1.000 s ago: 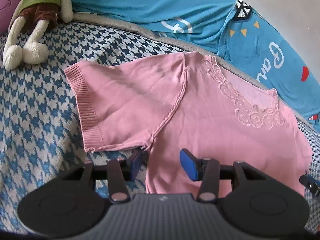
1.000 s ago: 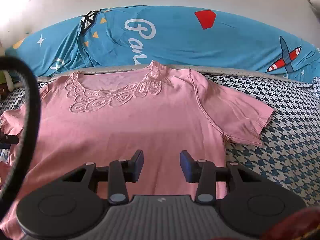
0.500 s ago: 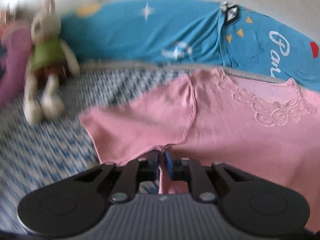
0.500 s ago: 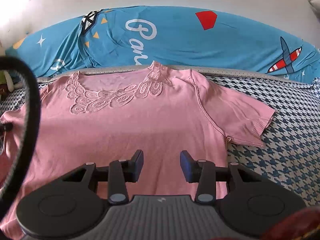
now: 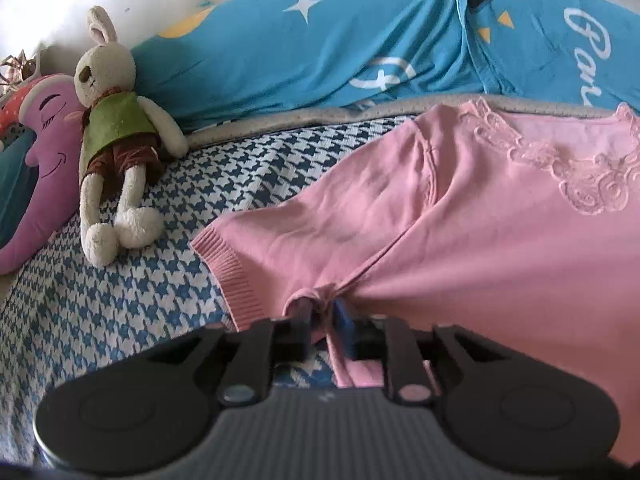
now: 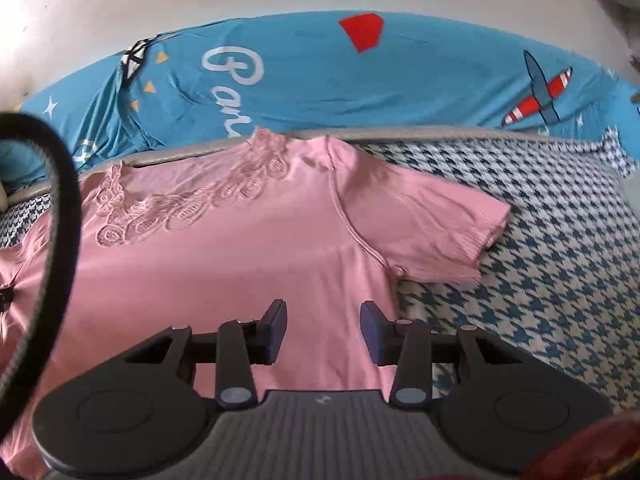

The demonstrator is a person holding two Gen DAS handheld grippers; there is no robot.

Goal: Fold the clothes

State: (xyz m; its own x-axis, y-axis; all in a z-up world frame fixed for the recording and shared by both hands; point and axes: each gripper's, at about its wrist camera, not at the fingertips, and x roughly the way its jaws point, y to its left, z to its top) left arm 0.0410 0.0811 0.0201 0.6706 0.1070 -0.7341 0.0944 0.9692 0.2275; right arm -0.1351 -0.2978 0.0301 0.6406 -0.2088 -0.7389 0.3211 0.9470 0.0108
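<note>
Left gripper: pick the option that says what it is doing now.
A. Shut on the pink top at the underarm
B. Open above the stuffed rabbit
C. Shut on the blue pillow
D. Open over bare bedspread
A: in the left wrist view the left gripper has its jaws closed on bunched fabric of the pink top, just where the sleeve meets the body.

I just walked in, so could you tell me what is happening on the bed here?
A person is folding a pink top spread on the houndstooth bedcover. The left gripper has its jaws pinched on the fabric at the armpit seam. The right gripper hovers over the other side, jaws open, holding nothing.
</note>
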